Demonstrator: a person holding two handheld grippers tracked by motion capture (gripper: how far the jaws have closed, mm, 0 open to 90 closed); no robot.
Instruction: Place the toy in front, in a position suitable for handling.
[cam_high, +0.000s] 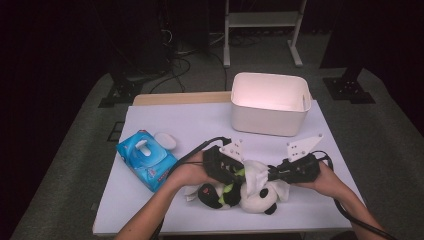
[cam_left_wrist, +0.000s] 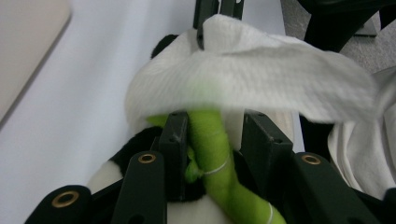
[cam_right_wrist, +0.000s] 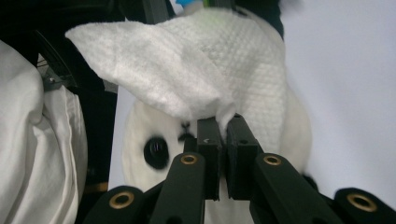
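A black-and-white panda plush (cam_high: 257, 196) lies near the table's front edge. It holds a green stalk (cam_left_wrist: 208, 140). My left gripper (cam_high: 234, 172) comes in from the left, its jaws closed on that stalk (cam_high: 231, 187). My right gripper (cam_right_wrist: 223, 125) reaches in from the right, shut on a corner of a white wipe (cam_right_wrist: 196, 60). The wipe (cam_left_wrist: 252, 70) drapes over the panda's head, above its eye patch (cam_right_wrist: 156, 151). In the high view the wipe (cam_high: 254, 176) sits between the two grippers, with the right gripper (cam_high: 272, 173) just beyond it.
A blue pack of wet wipes (cam_high: 146, 159) lies at the left with its white lid (cam_high: 165, 140) flipped open. A white bin (cam_high: 270, 102) stands at the back right of the table (cam_high: 170, 117). A person's white clothing (cam_right_wrist: 32, 154) is close behind.
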